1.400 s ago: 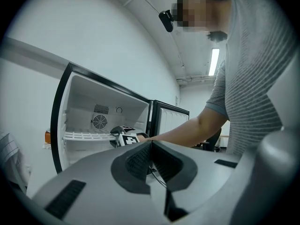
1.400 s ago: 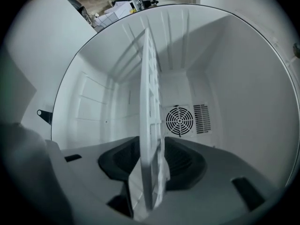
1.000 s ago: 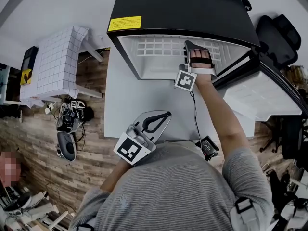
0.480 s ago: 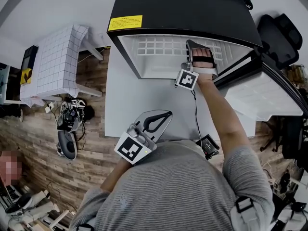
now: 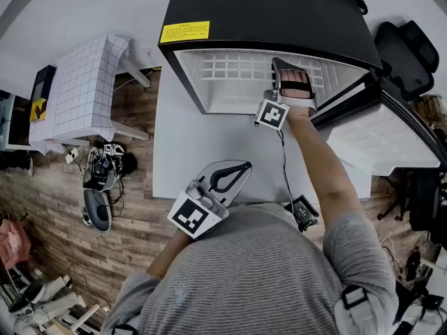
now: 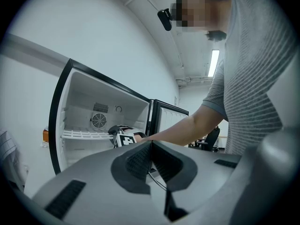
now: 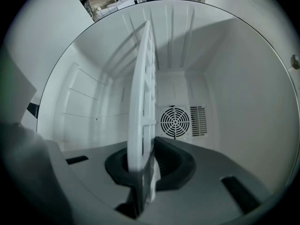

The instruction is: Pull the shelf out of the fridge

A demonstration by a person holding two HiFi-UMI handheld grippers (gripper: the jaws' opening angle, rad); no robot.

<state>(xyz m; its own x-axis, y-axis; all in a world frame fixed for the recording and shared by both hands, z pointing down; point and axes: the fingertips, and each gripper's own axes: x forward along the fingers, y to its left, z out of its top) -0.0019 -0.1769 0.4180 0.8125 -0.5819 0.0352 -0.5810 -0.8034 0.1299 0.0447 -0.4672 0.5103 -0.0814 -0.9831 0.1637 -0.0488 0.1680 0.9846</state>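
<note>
The black fridge (image 5: 265,12) stands open, with its white grid shelf (image 5: 230,68) inside. My right gripper (image 5: 291,67) reaches into the fridge at the shelf's front right. In the right gripper view, the shelf (image 7: 143,102) runs edge-on between the jaws, and the right gripper (image 7: 146,172) is shut on its front edge. My left gripper (image 5: 241,167) hangs close to the person's chest, away from the fridge. Seen in its own view, the left gripper (image 6: 150,146) is shut with nothing between its pads. That view also shows the shelf (image 6: 84,135) and the right gripper (image 6: 123,136) far off.
The fridge door (image 5: 377,138) swings open to the right. A white mat (image 5: 202,152) lies before the fridge. A white grid-topped table (image 5: 84,89) stands left, with shoes and cables (image 5: 98,180) on the wood floor. An office chair (image 5: 401,54) is at the far right. A round fan grille (image 7: 174,121) marks the fridge's back wall.
My right gripper has moved a little deeper into the fridge at the shelf's front edge. The left gripper has stayed where it was.
</note>
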